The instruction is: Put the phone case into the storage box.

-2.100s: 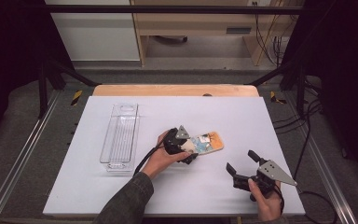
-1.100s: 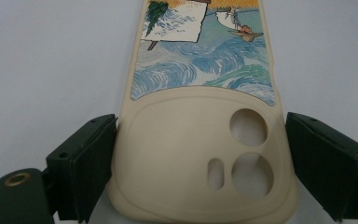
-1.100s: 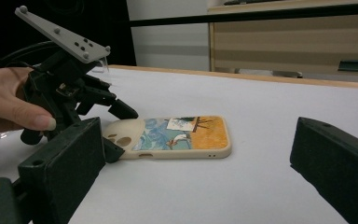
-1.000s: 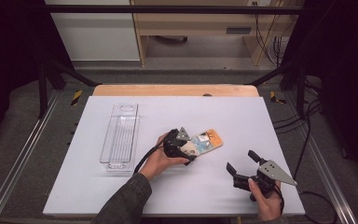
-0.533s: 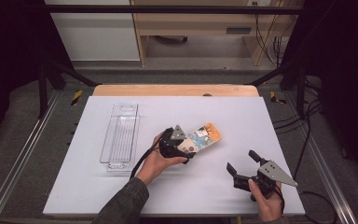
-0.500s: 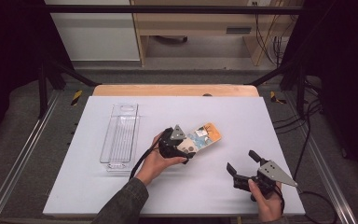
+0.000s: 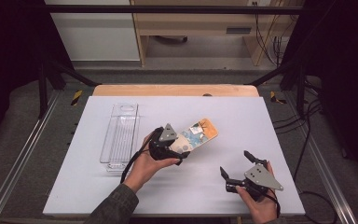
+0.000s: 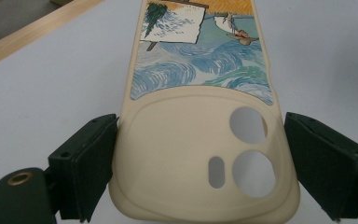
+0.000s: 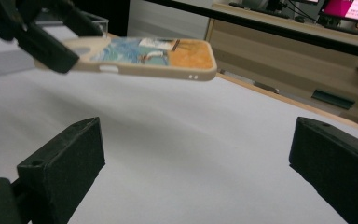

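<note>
A cream phone case (image 7: 196, 135) with a blue and orange painting on its back is held off the white table (image 7: 261, 116), near the middle. My left gripper (image 7: 179, 150) is shut on the end with the camera holes; in the left gripper view the case (image 8: 200, 154) sits between both jaws. In the right gripper view the case (image 9: 144, 56) hangs level above the tabletop at upper left. My right gripper (image 7: 235, 163) rests at the front right, open and holding nothing, its jaws pointing toward the case.
A clear plastic tray (image 7: 120, 135) lies lengthwise on the left part of the table. A wooden strip (image 7: 175, 90) runs along the far edge. Metal rails and cables flank the table, with a wooden desk beyond.
My left gripper has lifted the phone case a little off the table and carried it slightly farther away. The right gripper has stayed in place.
</note>
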Action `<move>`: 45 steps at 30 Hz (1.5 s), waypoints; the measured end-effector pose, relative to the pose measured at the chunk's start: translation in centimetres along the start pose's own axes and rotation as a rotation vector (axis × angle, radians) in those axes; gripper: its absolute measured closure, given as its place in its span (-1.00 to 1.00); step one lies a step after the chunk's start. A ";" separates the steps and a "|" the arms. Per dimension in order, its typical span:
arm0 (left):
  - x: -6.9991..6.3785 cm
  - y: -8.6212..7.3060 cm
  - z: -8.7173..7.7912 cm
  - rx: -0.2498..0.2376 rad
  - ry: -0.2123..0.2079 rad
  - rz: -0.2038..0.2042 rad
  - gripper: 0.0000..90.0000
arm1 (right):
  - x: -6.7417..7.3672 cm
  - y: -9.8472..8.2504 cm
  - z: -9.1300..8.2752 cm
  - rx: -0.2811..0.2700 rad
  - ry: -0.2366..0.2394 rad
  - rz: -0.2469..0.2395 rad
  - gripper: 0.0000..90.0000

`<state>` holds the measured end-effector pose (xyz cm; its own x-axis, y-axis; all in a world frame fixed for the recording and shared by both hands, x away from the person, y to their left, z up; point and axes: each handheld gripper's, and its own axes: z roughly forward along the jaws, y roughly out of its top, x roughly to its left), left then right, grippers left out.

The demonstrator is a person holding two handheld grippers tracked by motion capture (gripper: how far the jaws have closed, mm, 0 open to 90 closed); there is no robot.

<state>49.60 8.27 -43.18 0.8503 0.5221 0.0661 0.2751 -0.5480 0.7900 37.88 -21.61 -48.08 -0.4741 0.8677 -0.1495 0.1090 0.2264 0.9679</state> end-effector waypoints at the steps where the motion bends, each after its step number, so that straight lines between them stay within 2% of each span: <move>1: 0.0 0.0 -0.4 -0.002 0.002 0.003 -0.73 | 0.3 0.0 0.1 0.008 -0.003 -0.024 -0.92; 3: 0.0 0.1 -1.4 -0.010 0.008 0.000 -0.73 | 0.9 0.2 0.4 0.029 -0.020 -0.088 -0.91; 4: 0.0 0.1 -1.4 -0.010 0.008 0.000 -0.73 | 0.9 0.2 0.4 0.029 -0.020 -0.088 -0.91; 5: 0.0 0.1 -1.8 -0.013 0.011 -0.002 -0.73 | 1.2 0.4 0.6 0.040 -0.039 -0.141 -0.88; 6: 0.0 0.1 -2.1 -0.015 0.013 -0.002 -0.73 | 1.2 0.4 0.6 0.040 -0.039 -0.141 -0.88; 8: 0.1 0.1 -2.8 -0.019 0.014 -0.007 -0.73 | 1.6 0.8 0.8 0.047 -0.062 -0.191 -0.87; 9: 0.1 0.1 -3.1 -0.021 0.013 -0.011 -0.73 | 2.0 1.3 1.1 0.066 -0.088 -0.262 -0.85; 10: 0.1 0.2 -3.4 -0.023 0.013 -0.011 -0.73 | 2.0 1.3 1.1 0.066 -0.088 -0.262 -0.85; 11: 0.0 0.3 -4.0 -0.021 0.015 -0.004 -0.73 | 2.4 1.7 1.6 0.088 -0.121 -0.323 -0.84; 12: 0.0 0.3 -4.0 -0.021 0.015 -0.004 -0.73 | 2.4 1.7 1.6 0.088 -0.121 -0.323 -0.84; 14: 0.0 0.4 -4.5 -0.021 0.015 0.001 -0.73 | 2.9 1.9 2.1 0.103 -0.130 -0.370 -0.82; 15: -0.1 0.5 -4.8 -0.020 0.016 0.004 -0.73 | 3.1 2.0 2.4 0.109 -0.133 -0.399 -0.81; 16: -0.1 0.7 -5.2 -0.014 0.021 0.011 -0.74 | 3.7 2.5 2.9 0.117 -0.134 -0.459 -0.78; 17: 0.0 0.8 -5.4 -0.011 0.024 0.014 -0.74 | 3.9 2.8 3.1 0.116 -0.131 -0.490 -0.77; 18: 0.0 0.8 -5.4 -0.011 0.024 0.014 -0.74 | 3.9 2.8 3.1 0.116 -0.131 -0.490 -0.77; 20: 0.2 0.9 -5.9 -0.011 0.026 0.008 -0.74 | 4.6 3.9 3.6 0.108 -0.133 -0.563 -0.76; 23: 0.3 0.9 -6.1 -0.009 0.026 0.006 -0.74 | 4.9 5.0 4.0 0.099 -0.127 -0.613 -0.76; 27: 0.6 0.9 -6.7 -0.010 0.031 -0.002 -0.74 | 5.0 5.8 4.5 0.088 -0.125 -0.655 -0.76; 34: 1.0 1.0 -7.4 -0.013 0.025 -0.014 -0.74 | 5.1 6.2 5.0 0.079 -0.126 -0.678 -0.75; 45: 1.4 1.2 -7.3 0.010 0.007 -0.020 -0.74 | 5.3 6.0 5.6 0.075 -0.131 -0.714 -0.72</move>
<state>47.91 13.09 -37.68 0.8414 0.5376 0.0550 0.2962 -0.5439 0.7851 40.89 -13.23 -44.19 -0.3440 0.5420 -0.7668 -0.1254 0.7827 0.6096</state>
